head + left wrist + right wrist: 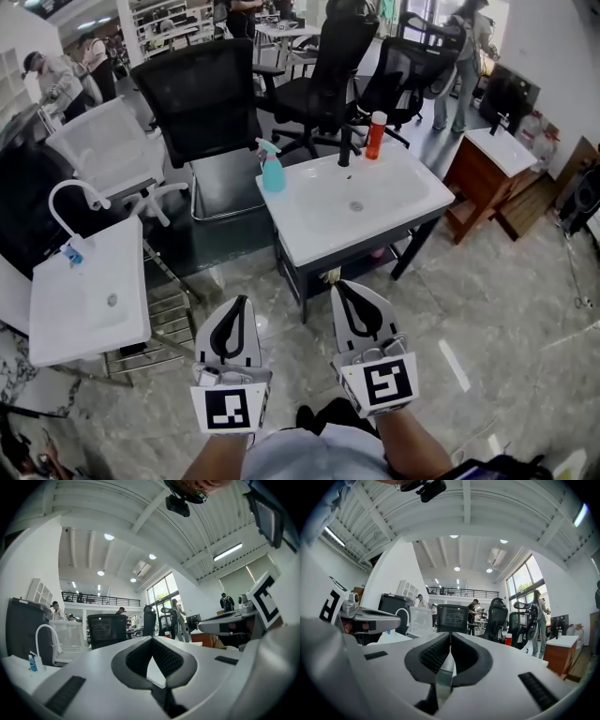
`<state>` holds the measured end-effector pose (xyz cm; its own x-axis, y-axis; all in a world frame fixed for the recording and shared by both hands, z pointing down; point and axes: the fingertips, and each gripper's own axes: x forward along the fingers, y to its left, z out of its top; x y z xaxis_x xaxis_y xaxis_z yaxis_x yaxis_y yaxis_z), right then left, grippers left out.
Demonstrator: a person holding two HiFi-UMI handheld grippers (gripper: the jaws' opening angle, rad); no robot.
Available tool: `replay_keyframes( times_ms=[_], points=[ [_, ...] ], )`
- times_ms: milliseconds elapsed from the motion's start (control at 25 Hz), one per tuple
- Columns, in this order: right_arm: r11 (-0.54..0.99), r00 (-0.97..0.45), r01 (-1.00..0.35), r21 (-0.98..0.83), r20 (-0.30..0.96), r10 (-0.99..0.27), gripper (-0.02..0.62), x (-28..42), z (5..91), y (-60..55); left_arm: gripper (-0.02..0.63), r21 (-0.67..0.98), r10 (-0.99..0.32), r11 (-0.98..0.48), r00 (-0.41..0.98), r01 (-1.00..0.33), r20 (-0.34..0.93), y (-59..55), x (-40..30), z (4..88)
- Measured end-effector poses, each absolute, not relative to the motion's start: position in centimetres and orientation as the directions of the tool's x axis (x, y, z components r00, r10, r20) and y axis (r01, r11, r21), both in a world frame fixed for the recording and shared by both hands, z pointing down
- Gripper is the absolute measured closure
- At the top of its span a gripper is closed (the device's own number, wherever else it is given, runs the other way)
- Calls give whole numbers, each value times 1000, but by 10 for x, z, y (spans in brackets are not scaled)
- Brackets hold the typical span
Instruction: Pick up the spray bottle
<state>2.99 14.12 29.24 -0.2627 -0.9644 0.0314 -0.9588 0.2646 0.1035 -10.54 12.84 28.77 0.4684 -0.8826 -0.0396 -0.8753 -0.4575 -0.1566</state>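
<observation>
The spray bottle point(272, 169) is seen on the washbasin's point(412, 208) back-left corner; left gripper point(242, 302) and right gripper point(341, 287) are held before it, fingers closed, empty.

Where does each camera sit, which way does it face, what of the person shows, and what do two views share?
Head view: on the person's head, steeply down at the white sink bearing the spray bottle; both forearms, left gripper and right gripper show.
Left gripper view: on the left gripper, level across the room; its closed jaws, the right gripper beside.
Right gripper view: on the right gripper, level; its closed jaws, the left gripper beside.
Shared: both gripper views show the black office chair.
</observation>
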Motion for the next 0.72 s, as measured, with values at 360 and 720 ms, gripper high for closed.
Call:
replay_keyframes(
  times_ms=[360, 720],
  points=[
    [225, -222, -969, 100, 36, -974, 574, 47, 312, 85, 589, -134, -866, -496, 500, -858, 4, 73, -88, 318],
    [254, -251, -964, 85, 43, -967, 574, 75, 323, -24, 589, -97, -876, -482, 481, -871, 39, -32, -56, 329]
  ],
)
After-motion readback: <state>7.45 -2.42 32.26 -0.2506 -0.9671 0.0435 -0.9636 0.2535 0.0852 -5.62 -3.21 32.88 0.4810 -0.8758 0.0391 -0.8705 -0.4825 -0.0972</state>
